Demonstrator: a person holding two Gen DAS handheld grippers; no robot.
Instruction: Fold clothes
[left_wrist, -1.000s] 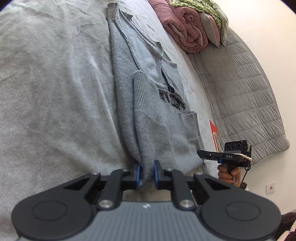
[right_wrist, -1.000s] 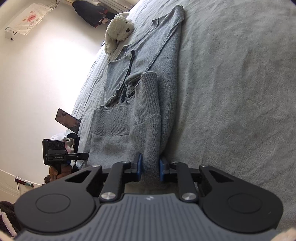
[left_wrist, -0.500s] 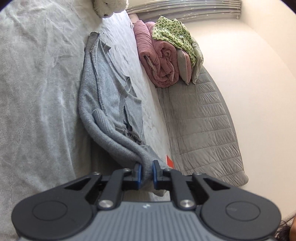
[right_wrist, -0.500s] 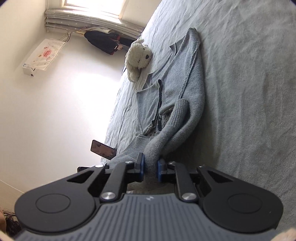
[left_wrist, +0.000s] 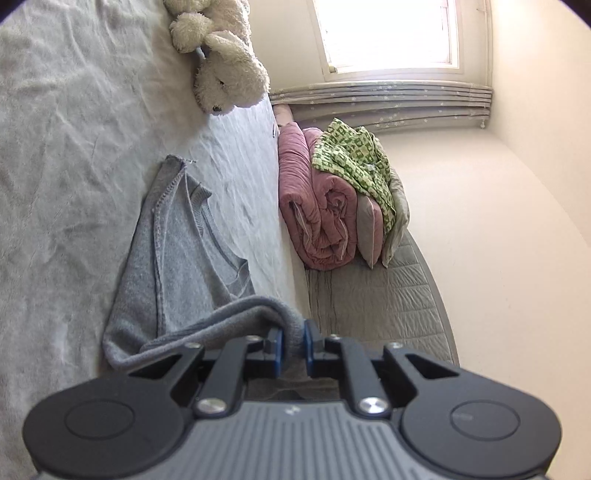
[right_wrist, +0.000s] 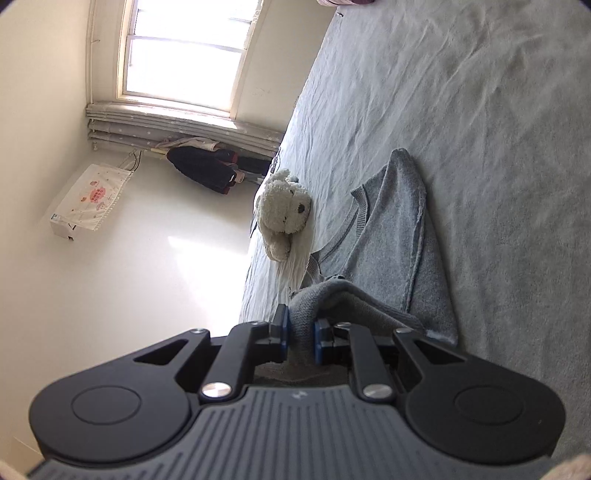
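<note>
A grey knit sweater (left_wrist: 184, 266) lies on the grey bed sheet (left_wrist: 55, 184), collar end far from me. My left gripper (left_wrist: 292, 341) is shut on the sweater's lower hem, lifted and carried over the body towards the collar. In the right wrist view the same sweater (right_wrist: 399, 236) shows, and my right gripper (right_wrist: 301, 338) is shut on the other corner of the hem, also raised over the body. The lower part of the sweater is hidden under the grippers.
A white plush dog (left_wrist: 225, 70) lies beyond the collar, also in the right wrist view (right_wrist: 284, 214). Rolled pink bedding (left_wrist: 317, 206) with a green patterned cloth (left_wrist: 354, 158) sits on a quilted grey mat (left_wrist: 376, 299). A window (right_wrist: 184, 51) is at the far wall.
Both grippers have lifted the hem and moved forward over the sweater towards the collar; the lower half now doubles over the upper half, and the views tilt up to the window.
</note>
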